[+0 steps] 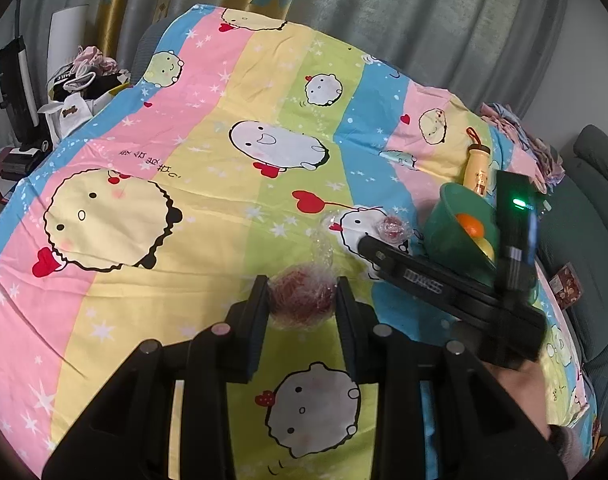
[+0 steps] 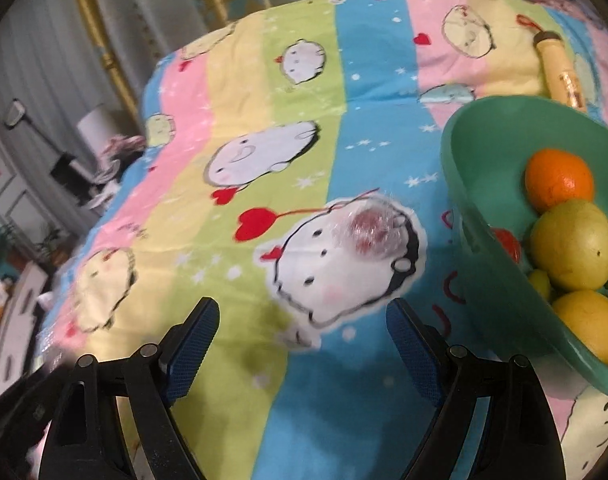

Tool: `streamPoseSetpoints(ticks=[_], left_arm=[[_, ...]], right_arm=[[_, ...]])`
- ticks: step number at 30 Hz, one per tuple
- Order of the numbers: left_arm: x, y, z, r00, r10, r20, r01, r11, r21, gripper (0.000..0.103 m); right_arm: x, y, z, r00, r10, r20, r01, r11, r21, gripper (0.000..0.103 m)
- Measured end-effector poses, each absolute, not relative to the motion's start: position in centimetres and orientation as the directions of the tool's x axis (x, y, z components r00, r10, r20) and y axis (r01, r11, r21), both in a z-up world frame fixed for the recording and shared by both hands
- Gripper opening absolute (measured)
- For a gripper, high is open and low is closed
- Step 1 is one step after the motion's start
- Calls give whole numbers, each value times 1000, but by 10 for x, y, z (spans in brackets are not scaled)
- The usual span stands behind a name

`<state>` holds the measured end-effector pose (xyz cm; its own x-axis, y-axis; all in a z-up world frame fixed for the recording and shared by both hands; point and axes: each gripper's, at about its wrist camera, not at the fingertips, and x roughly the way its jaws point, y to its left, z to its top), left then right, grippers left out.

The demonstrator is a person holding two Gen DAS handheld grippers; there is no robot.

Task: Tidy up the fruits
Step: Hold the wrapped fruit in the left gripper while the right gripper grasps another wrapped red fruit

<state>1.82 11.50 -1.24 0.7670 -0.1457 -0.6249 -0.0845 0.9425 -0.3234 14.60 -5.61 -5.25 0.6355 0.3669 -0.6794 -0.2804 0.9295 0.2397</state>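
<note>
Green bowl (image 2: 488, 184) already holds an orange (image 2: 560, 178) and yellow fruit; left gripper (image 1: 303, 300) clamped on a wrapped red fruit (image 1: 300, 294), right gripper (image 2: 304, 336) wide and empty near another wrapped fruit (image 2: 370, 230) lying on the bedsheet (image 2: 304, 92), both unbowled.

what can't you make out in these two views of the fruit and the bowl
- Left wrist view: the green plastic bowl is half hidden by the right gripper; only an orange shows clearly.
- Right wrist view: the plastic-wrapped red fruit is motion-blurred, kind unclear.
- Right wrist view: the bowl's right side is cut off by the edge.
</note>
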Motion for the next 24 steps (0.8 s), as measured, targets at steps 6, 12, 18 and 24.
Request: streamPoseSetpoints(ticks=[6, 12, 18, 24], left_arm=[[12, 125, -14, 767, -166, -619, -76, 936, -345, 31], [7, 141, -20, 761, -187, -621, -84, 921, -381, 32], [5, 152, -21, 761, -201, -617, -98, 904, -416, 32], [2, 155, -21, 761, -200, -617, -101, 903, -418, 32]], right_arm=[[167, -47, -58, 688, 270, -674, -132, 959, 249, 87], [193, -32, -64, 680, 180, -711, -20, 974, 227, 86], [201, -41, -64, 679, 121, -724, 41, 979, 201, 49], [200, -56, -65, 679, 172, -714, 13, 969, 246, 31]])
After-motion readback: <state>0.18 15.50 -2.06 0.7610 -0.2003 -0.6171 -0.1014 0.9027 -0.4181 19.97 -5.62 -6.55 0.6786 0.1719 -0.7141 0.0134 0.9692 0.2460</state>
